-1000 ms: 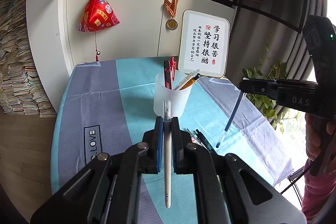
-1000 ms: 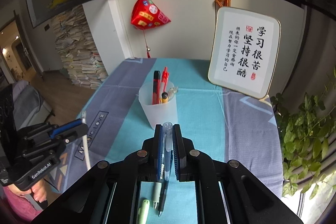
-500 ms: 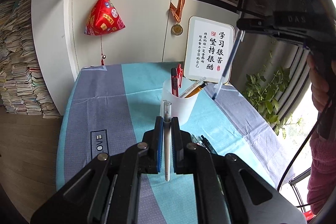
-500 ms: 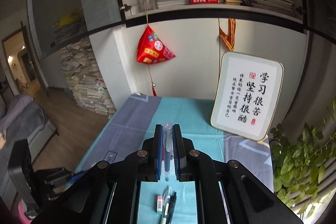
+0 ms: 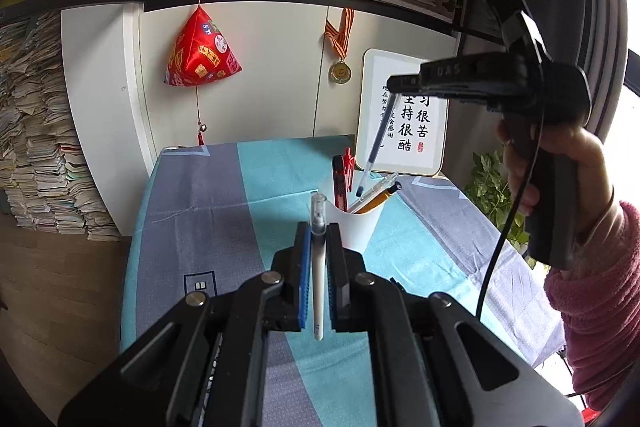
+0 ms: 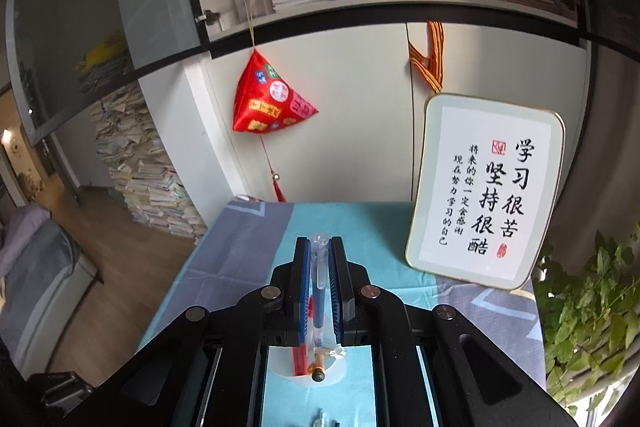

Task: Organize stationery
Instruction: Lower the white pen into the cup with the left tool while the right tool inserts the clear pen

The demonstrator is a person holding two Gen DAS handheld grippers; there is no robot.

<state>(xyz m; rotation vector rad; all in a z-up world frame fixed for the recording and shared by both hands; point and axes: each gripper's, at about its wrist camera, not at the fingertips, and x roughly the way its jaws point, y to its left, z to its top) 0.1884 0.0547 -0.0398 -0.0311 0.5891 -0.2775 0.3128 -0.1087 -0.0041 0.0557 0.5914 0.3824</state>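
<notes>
A white cup (image 5: pixel 362 227) stands on the table with red pens, a yellow pen and a clear pen in it. My left gripper (image 5: pixel 319 227) is shut on a white pen (image 5: pixel 317 279), just in front of the cup. My right gripper (image 5: pixel 394 83) hangs above the cup, shut on a blue pen (image 5: pixel 376 143) whose tip points down at the cup's mouth. In the right wrist view the right gripper (image 6: pixel 320 247) clamps the blue pen (image 6: pixel 319 303) upright, and the cup (image 6: pixel 336 375) shows directly below between its fingers.
A framed calligraphy board (image 6: pixel 486 191) leans at the table's far right, with a green plant (image 6: pixel 588 319) beside it. The blue and grey tablecloth (image 5: pixel 224 211) covers the table. More pens (image 6: pixel 322 419) lie nearer than the cup. A red pouch (image 5: pixel 200 55) hangs on the cabinet.
My right gripper rose from low at the right with the blue pen and moved over the cup. The left gripper stayed near the cup, still holding the white pen.
</notes>
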